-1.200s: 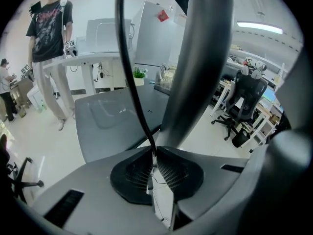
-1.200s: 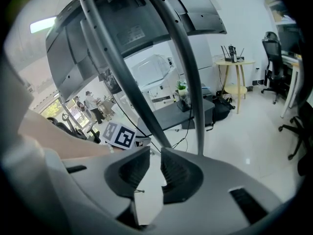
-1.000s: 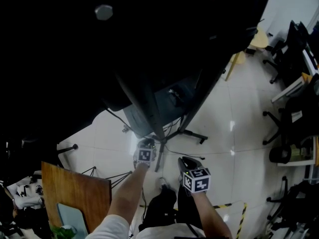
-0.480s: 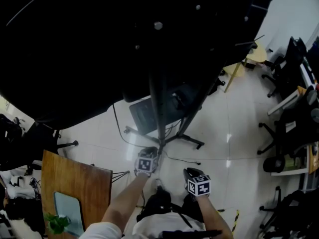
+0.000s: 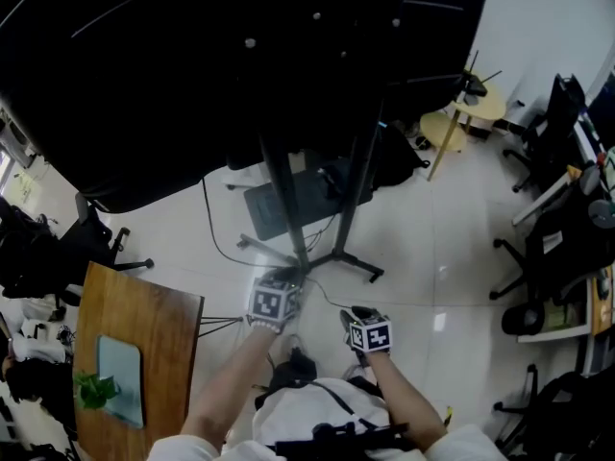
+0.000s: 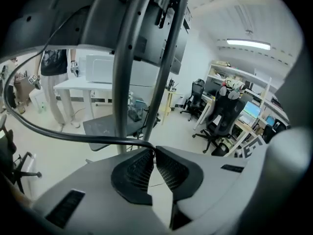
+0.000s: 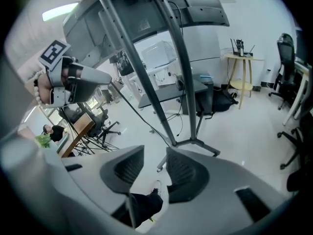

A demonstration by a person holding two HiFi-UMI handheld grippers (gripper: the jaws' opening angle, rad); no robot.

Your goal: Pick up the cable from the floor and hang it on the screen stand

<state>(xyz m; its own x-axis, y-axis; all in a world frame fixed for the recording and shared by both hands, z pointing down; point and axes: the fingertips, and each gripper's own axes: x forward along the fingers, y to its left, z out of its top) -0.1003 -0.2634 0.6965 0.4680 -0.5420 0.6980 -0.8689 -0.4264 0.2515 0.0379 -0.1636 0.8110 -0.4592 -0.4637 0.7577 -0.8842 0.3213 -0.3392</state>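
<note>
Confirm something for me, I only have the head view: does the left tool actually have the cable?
Observer: Yes. In the left gripper view the left tool is shut on the black cable, pinched at its jaw tips.
Operator: And the right tool?
Observer: The right tool is empty; its jaws are opening, with nothing between them.
Operator: Where does the cable run?
Observer: In the right gripper view it slopes from the left tool down to the floor beside the foot of the screen stand.
</note>
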